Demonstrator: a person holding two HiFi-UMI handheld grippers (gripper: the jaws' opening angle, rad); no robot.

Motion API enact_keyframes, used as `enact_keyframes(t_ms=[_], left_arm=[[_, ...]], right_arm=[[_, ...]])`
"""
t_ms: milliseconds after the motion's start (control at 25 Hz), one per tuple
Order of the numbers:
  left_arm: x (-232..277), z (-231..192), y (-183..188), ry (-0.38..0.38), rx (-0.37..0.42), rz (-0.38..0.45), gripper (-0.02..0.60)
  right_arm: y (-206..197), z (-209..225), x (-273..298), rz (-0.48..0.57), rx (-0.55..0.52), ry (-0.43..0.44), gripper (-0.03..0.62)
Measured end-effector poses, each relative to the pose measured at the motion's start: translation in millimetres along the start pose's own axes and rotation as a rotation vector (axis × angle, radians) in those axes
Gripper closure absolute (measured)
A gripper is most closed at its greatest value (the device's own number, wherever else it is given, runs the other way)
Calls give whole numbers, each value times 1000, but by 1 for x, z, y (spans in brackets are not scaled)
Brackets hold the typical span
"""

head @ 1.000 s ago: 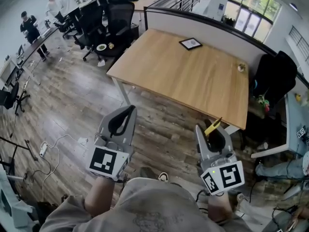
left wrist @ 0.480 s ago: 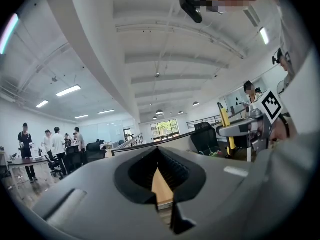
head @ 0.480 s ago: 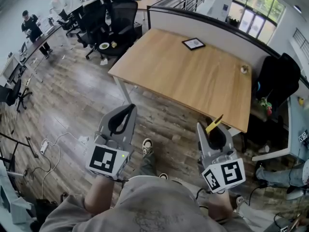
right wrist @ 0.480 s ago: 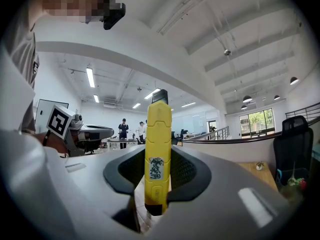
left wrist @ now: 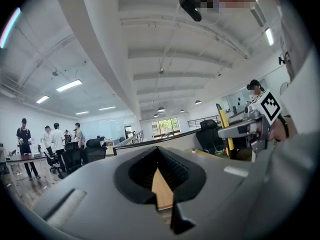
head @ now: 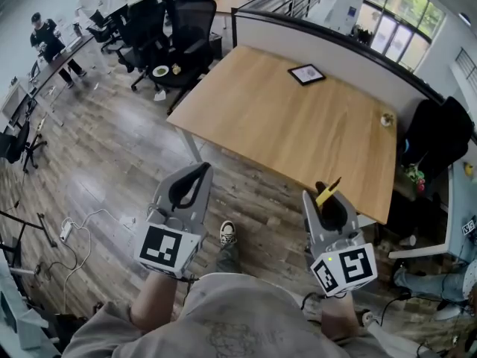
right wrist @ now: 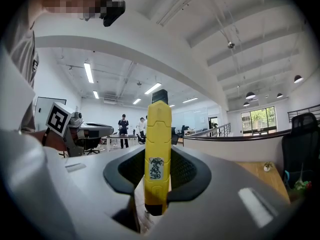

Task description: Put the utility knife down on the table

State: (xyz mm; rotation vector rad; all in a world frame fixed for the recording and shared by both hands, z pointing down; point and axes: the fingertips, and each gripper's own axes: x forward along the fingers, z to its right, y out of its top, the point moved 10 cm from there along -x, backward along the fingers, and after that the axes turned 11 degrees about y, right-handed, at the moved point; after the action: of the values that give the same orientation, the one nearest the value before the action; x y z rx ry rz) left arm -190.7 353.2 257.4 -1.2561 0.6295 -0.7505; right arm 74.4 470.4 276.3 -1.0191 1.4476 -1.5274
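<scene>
A yellow utility knife (head: 329, 193) stands upright between the jaws of my right gripper (head: 325, 190), which is shut on it. In the right gripper view the knife (right wrist: 158, 149) fills the middle, with a small label on its handle. My left gripper (head: 202, 168) is held level with it on the left, shut with nothing in it. Both grippers hang over the wooden floor, short of the near edge of the long wooden table (head: 253, 118). The left gripper view shows the right gripper (left wrist: 248, 129) and the knife (left wrist: 223, 124) off to its right.
A framed picture (head: 306, 74) and a small object (head: 386, 119) lie on the table's far side. A grey partition (head: 335, 39) backs the table. Black office chairs (head: 179, 28) stand at the left, a dark chair (head: 440, 129) at the right. Cables (head: 82, 226) lie on the floor.
Both grippers keep the same pose and grip. The table has shifted slightly right in the head view, and a shoe has come into view below the grippers.
</scene>
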Motion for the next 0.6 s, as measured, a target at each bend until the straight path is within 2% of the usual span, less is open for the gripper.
enact_keyframes(t_ms=[200, 600], left_arm=[[52, -42, -9, -9, -21, -29, 583], [150, -140, -24, -30, -16, -17, 583]], right_arm=[[5, 21, 64, -26, 3, -3, 474], [17, 53, 192, -58, 14, -9, 474]])
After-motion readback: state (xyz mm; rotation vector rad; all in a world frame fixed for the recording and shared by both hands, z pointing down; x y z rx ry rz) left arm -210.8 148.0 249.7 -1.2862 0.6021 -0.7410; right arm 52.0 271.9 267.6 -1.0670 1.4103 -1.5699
